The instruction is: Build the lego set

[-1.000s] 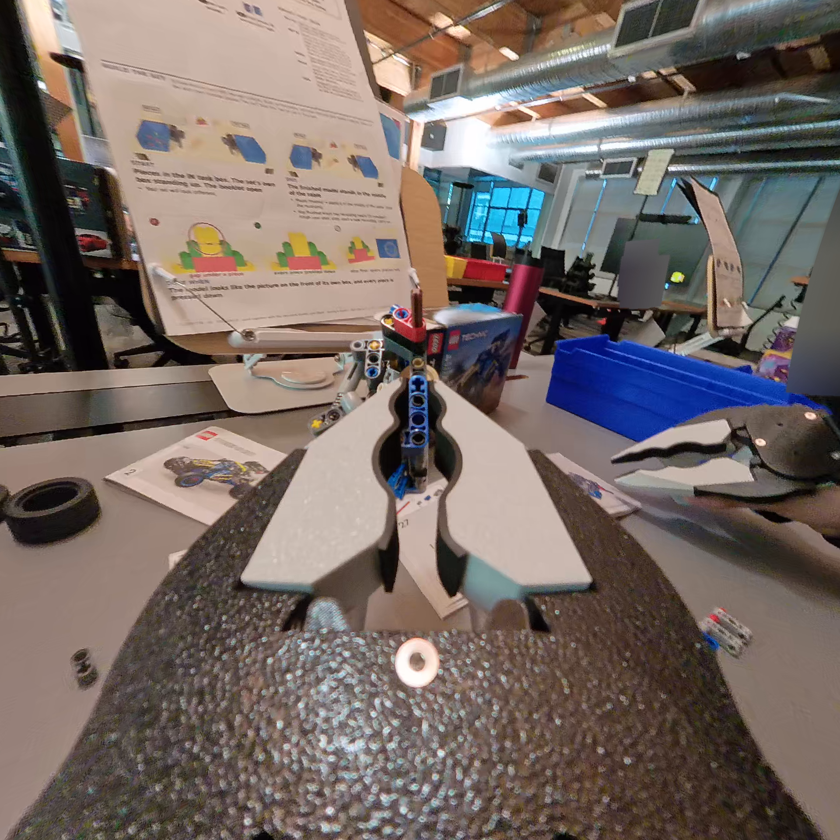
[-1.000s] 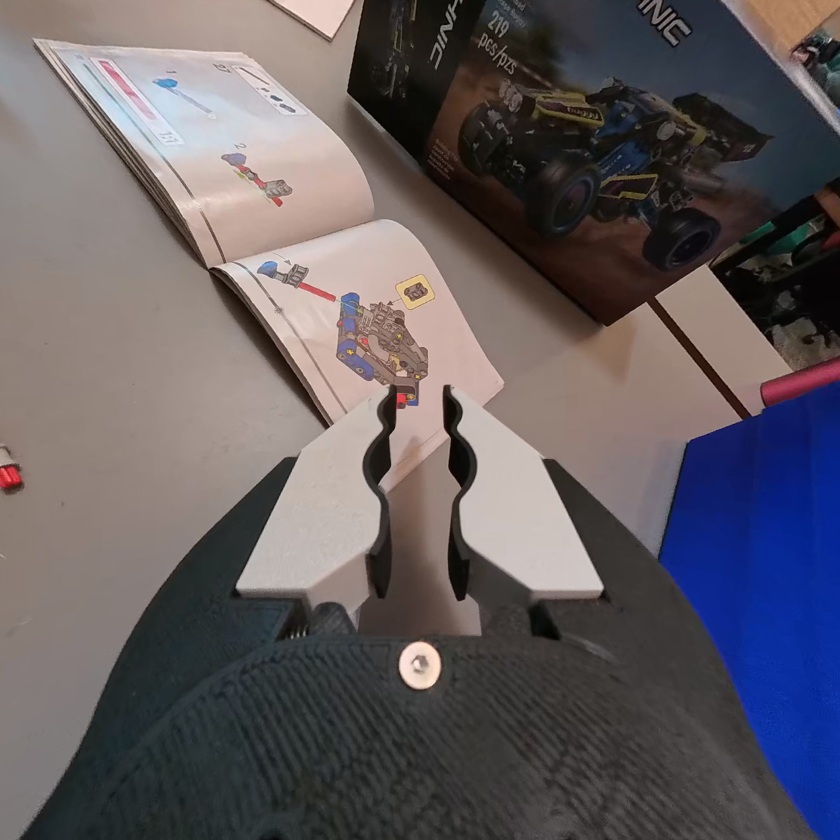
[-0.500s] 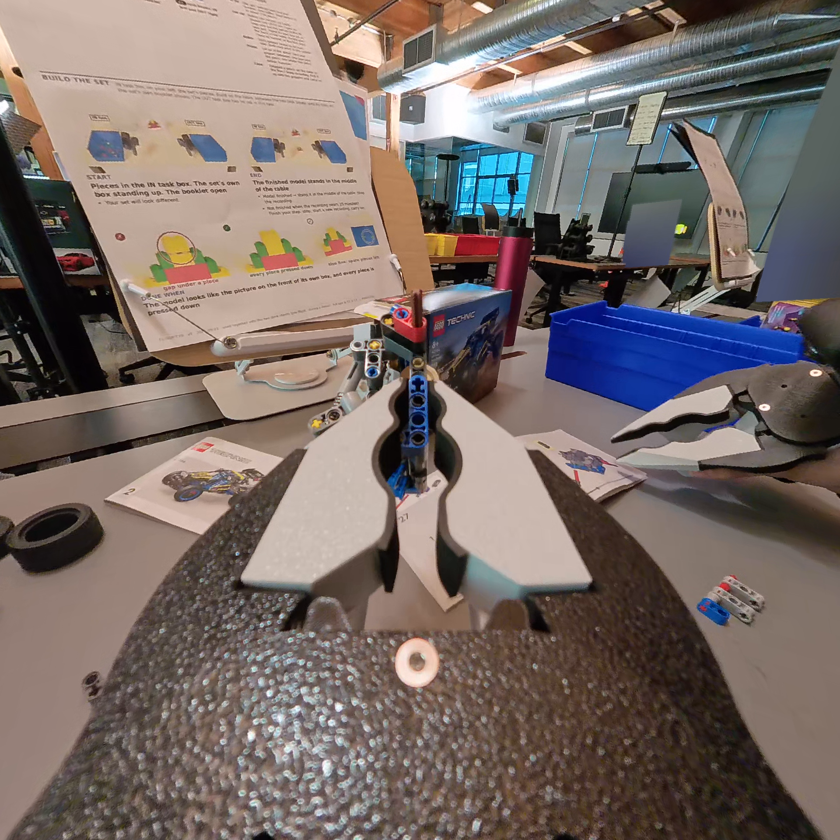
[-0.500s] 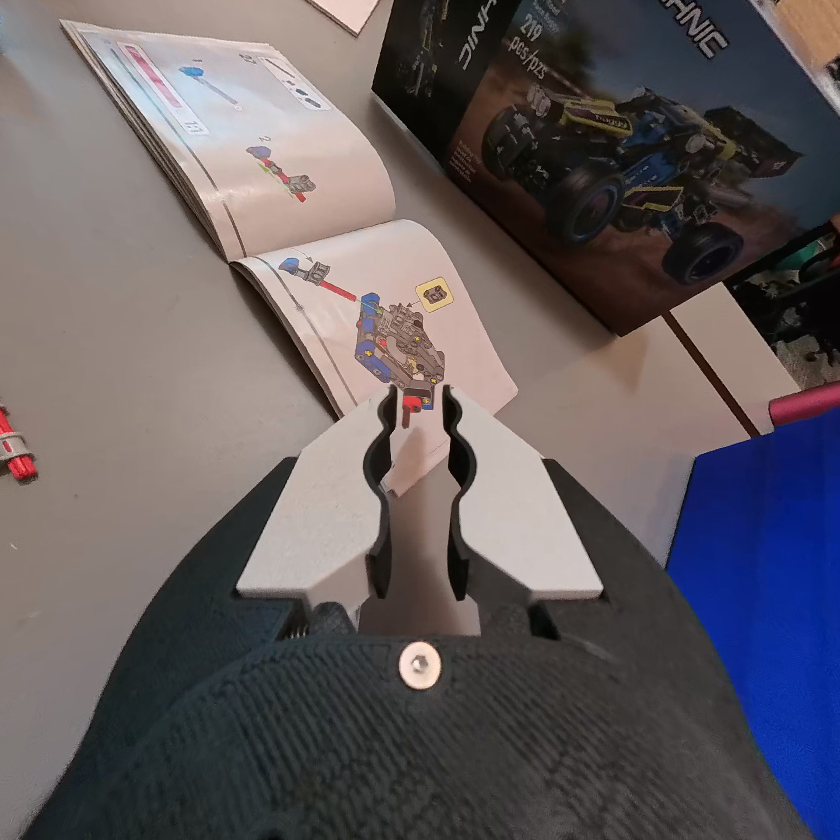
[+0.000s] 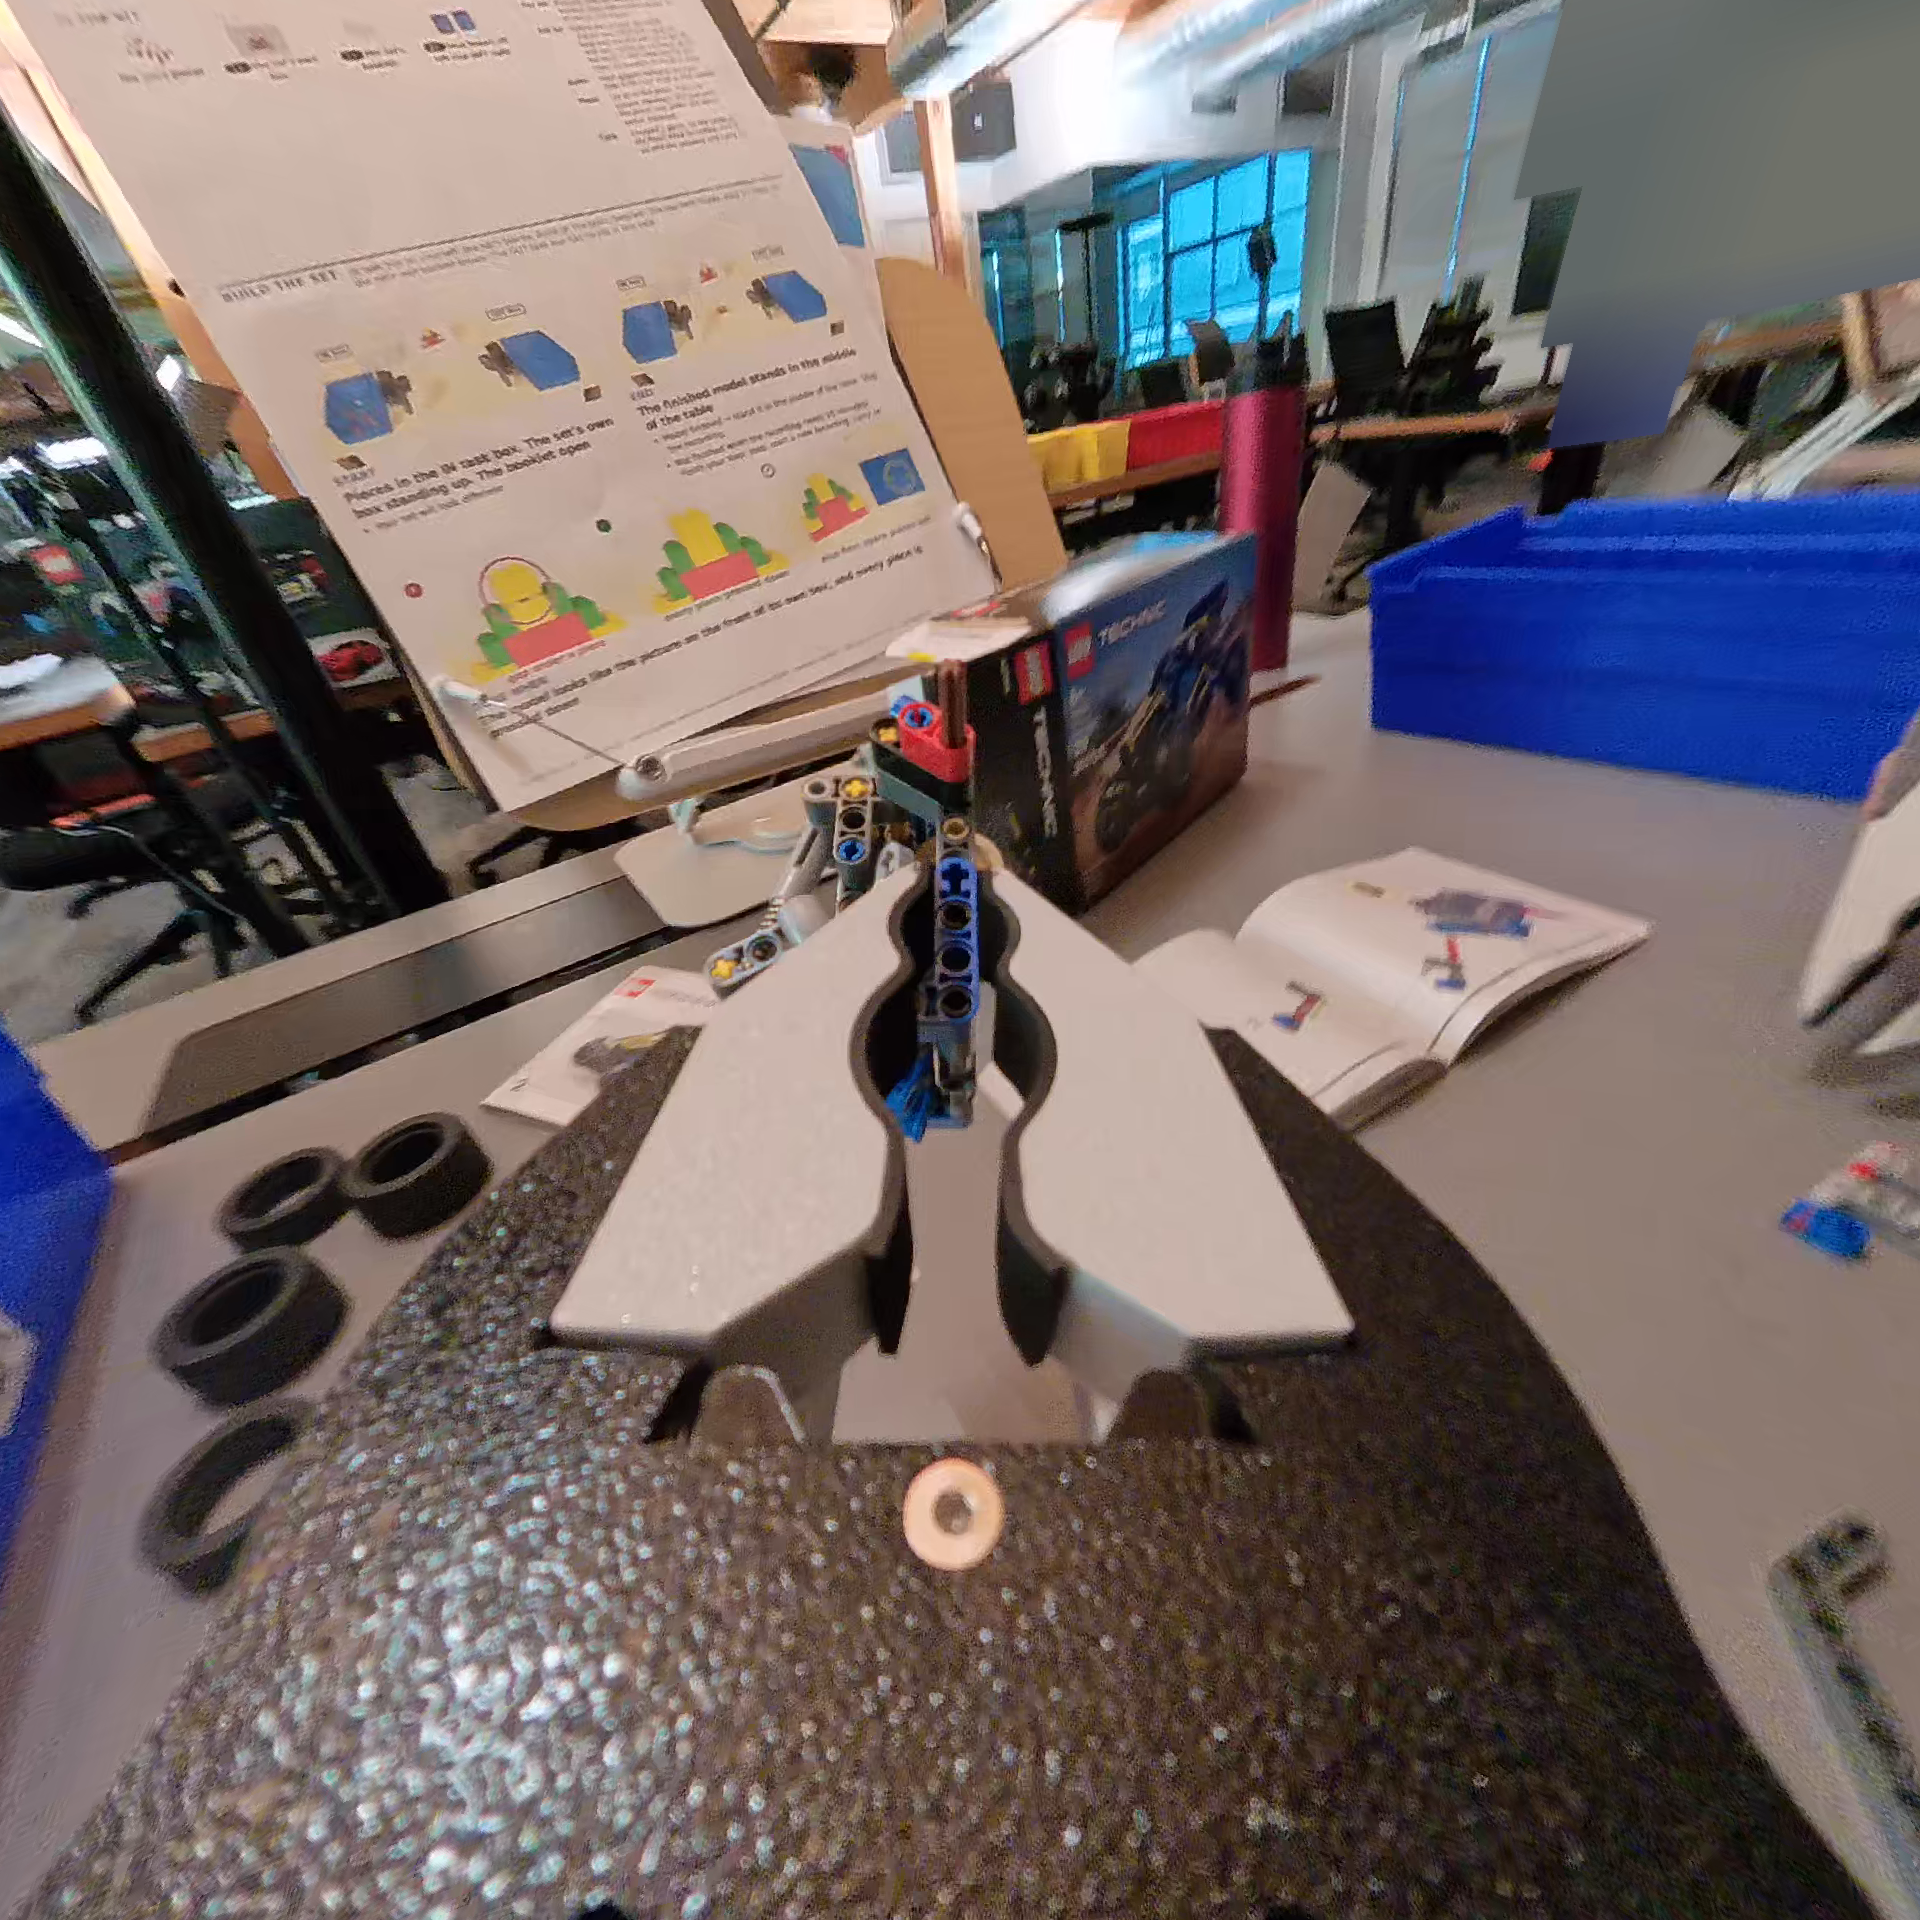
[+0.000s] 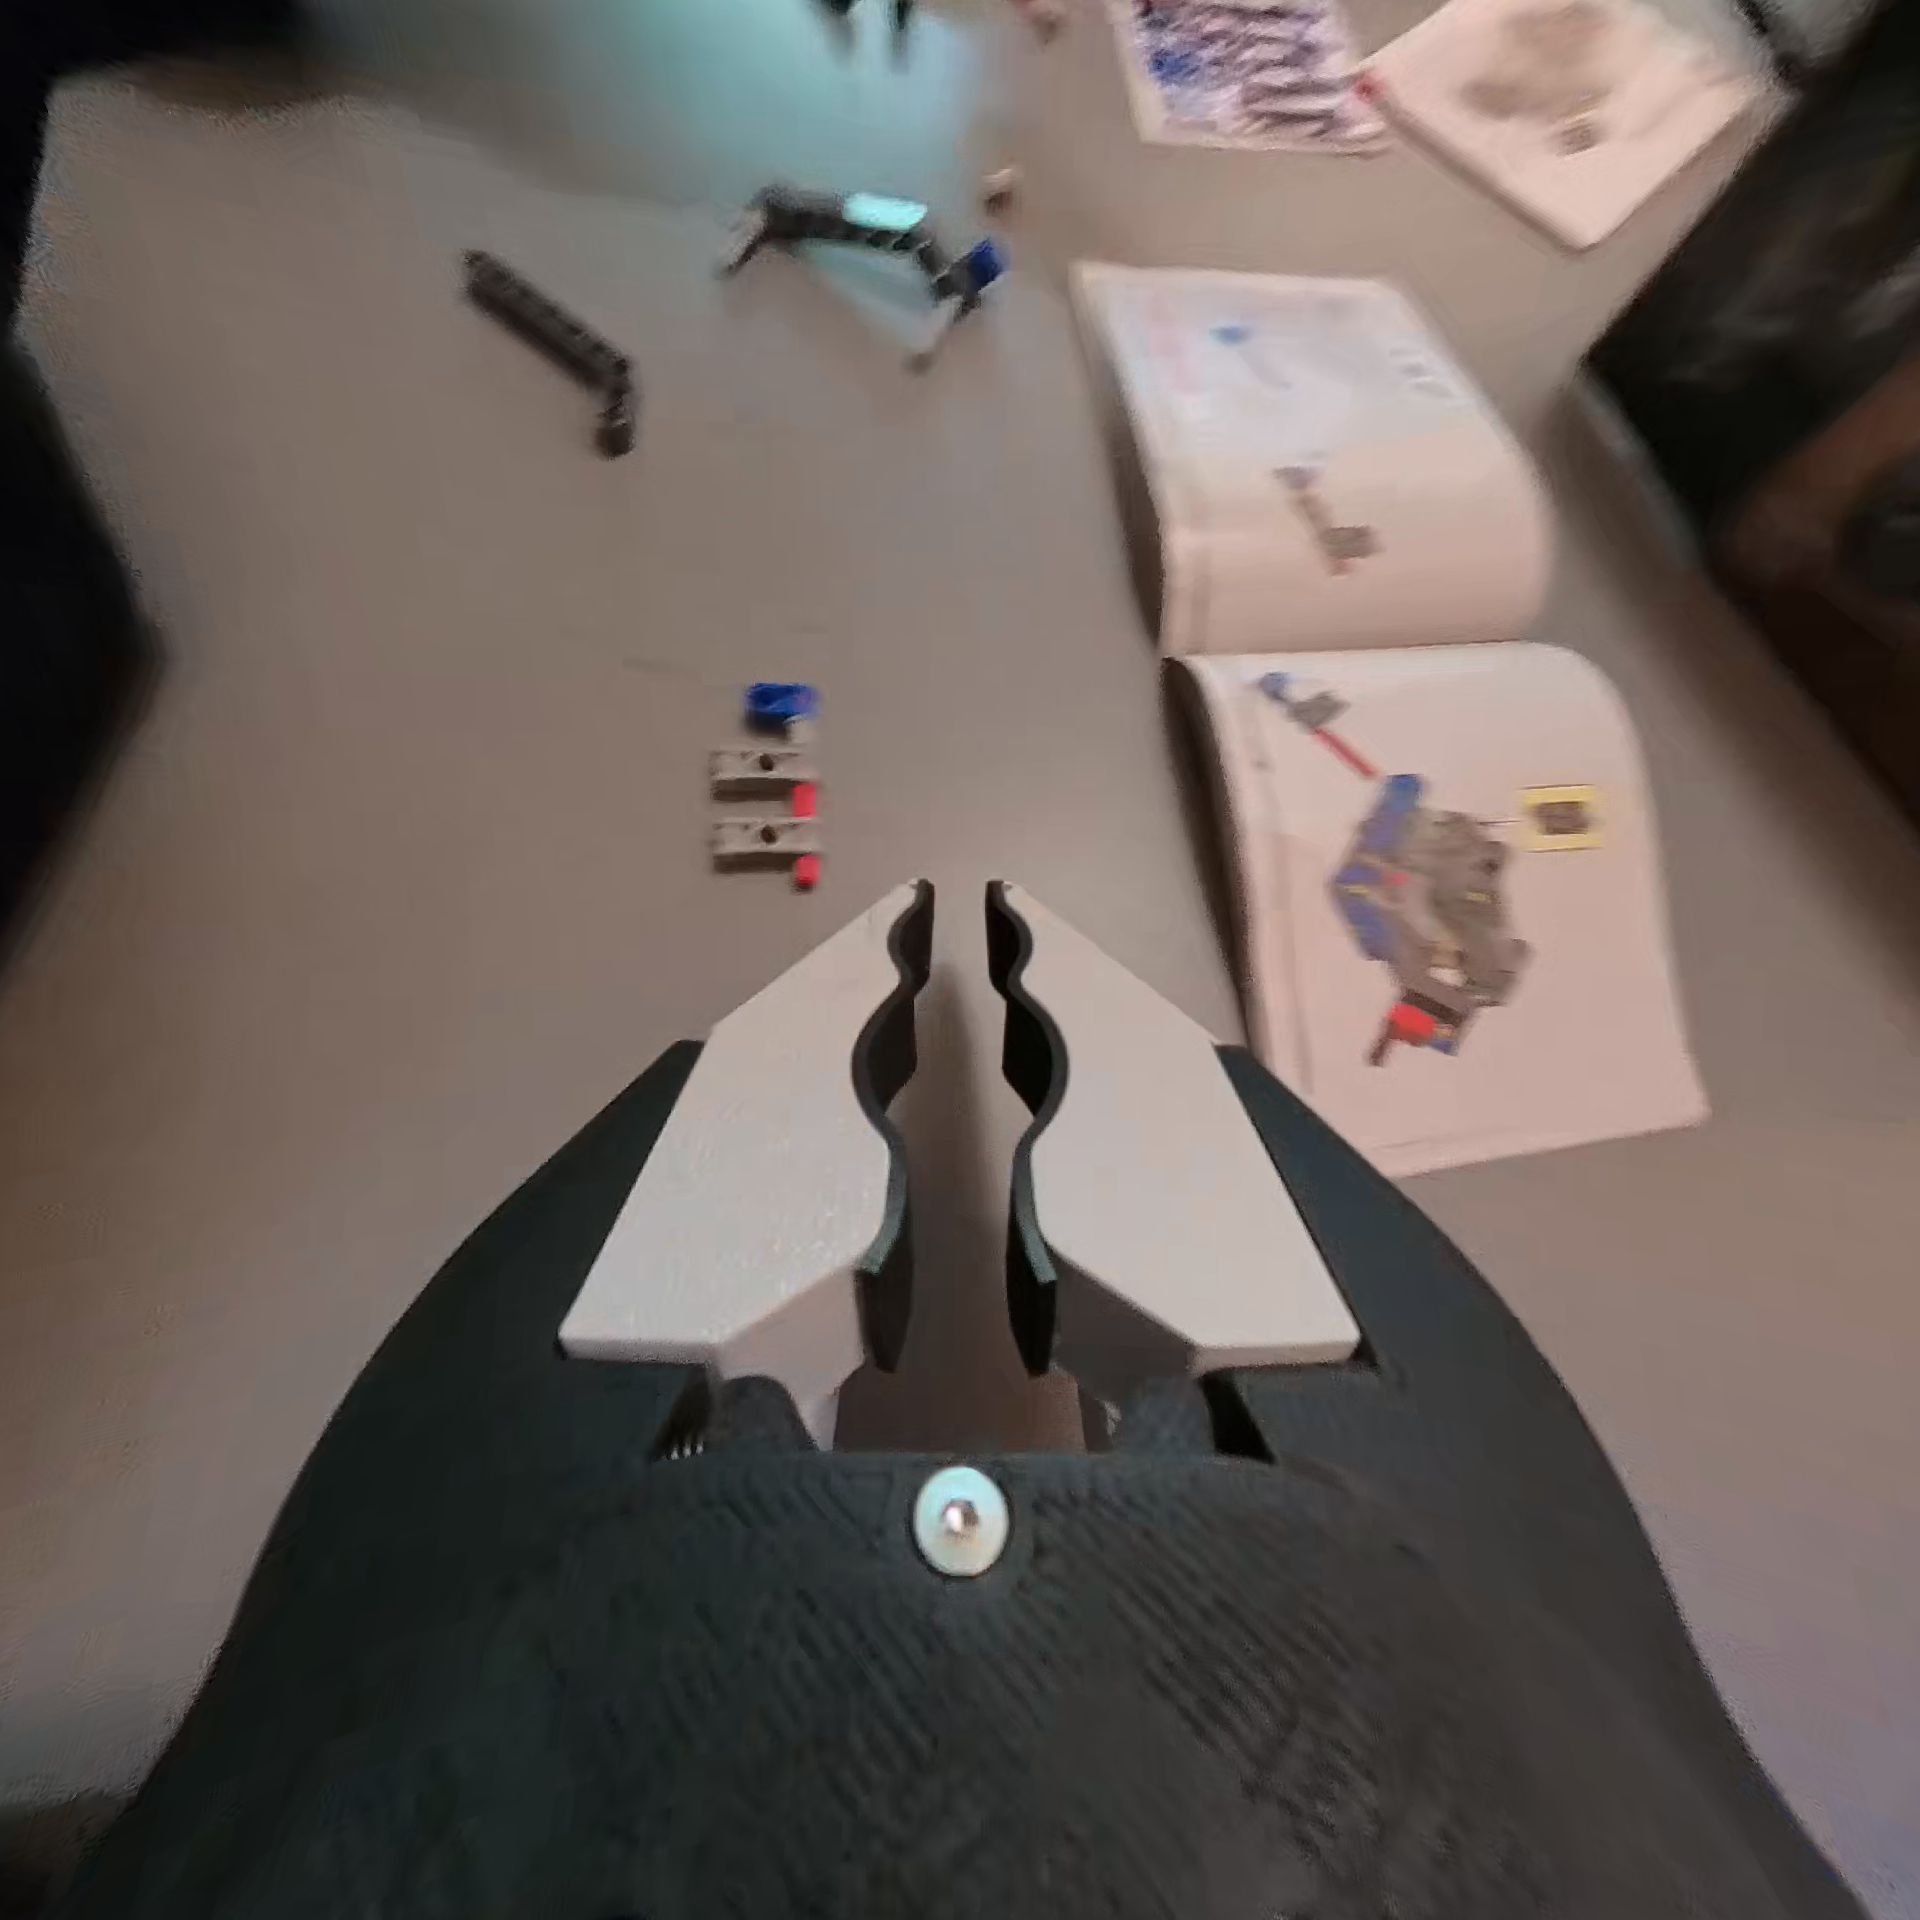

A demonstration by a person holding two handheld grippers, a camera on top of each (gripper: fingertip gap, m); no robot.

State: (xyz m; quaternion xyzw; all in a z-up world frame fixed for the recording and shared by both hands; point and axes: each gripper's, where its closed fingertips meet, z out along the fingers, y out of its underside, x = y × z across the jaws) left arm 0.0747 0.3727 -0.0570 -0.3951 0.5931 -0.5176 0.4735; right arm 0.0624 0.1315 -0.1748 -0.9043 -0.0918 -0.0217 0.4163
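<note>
My left gripper (image 5: 954, 896) is shut on the part-built lego model (image 5: 940, 831). Its blue beam (image 5: 956, 966) stands upright between the fingers, with a red piece (image 5: 935, 743) on top. My right gripper (image 6: 956, 888) is open by a narrow gap and empty. It hovers over the grey table just short of a small blue piece (image 6: 779, 704) and two grey pieces with red pins (image 6: 764, 805). A black bent beam (image 6: 551, 348) lies farther off. The open instruction booklet (image 6: 1403, 831) lies to its right. The right gripper also shows, blurred, at the left wrist view's right edge (image 5: 1860, 935).
Several black tyres (image 5: 249, 1320) lie at the left. The lego box (image 5: 1132, 717), a blue bin (image 5: 1662, 634) and a printed sheet on a stand (image 5: 582, 416) stand at the back. The booklet (image 5: 1392, 956) lies open at right. A blurred small assembly (image 6: 862, 239) lies far ahead. The tips of one gripper are about 25 centimeters away from the tips of the other.
My right gripper has swung left, away from the booklet page, to above the small loose pieces. My left gripper has shifted its view with the model still held.
</note>
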